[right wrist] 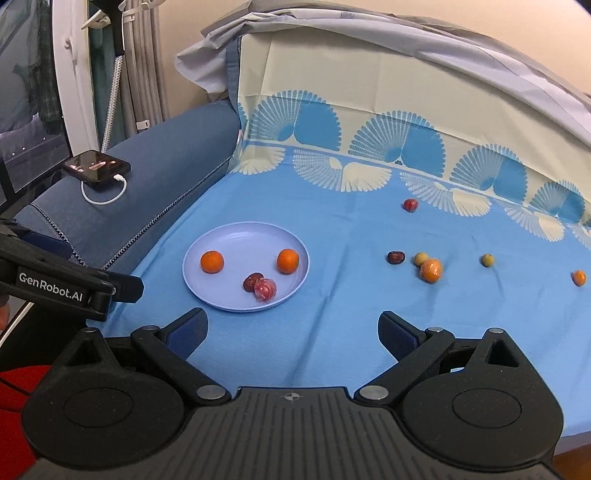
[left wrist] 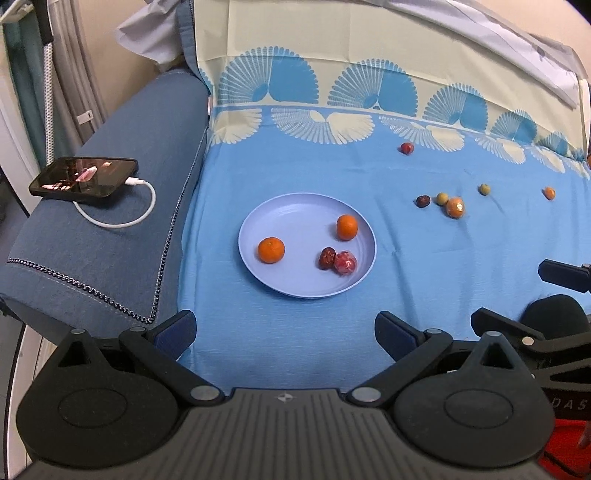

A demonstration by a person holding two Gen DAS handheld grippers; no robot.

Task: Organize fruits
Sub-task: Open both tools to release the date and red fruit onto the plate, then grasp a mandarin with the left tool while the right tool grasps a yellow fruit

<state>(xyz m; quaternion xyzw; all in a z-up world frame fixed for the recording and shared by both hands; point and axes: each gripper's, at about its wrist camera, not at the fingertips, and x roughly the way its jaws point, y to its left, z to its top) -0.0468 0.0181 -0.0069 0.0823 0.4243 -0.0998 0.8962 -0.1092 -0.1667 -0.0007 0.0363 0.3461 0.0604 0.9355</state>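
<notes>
I see both the left gripper [left wrist: 284, 334] and right gripper [right wrist: 291, 334] spread wide, empty. The plate [left wrist: 280, 280] lies just ahead, round, holding four fruits; the date [left wrist: 327, 257] is angled away.

Surface: a blue cloth [left wrist: 303, 177] with cream and blue fan motifs is spread flat and runs up a raised back behind.
Top edge: a grey sheet [right wrist: 461, 48] lies draped along the top of that back.
Armrest: a denim-blue upholstered arm [left wrist: 122, 206] with a braided trim flanks the cloth on the left.
On the armrest: a dark phone [left wrist: 84, 181], screen lit, with a white cable [left wrist: 122, 218] looped beside it.
Wall: plain beige wall [right wrist: 192, 22] behind.
Left edge: pale hoses or pipes [right wrist: 142, 66] stand upright by a white curved frame [right wrist: 70, 74] with dark glass.
Light: even, indoor.
</notes>
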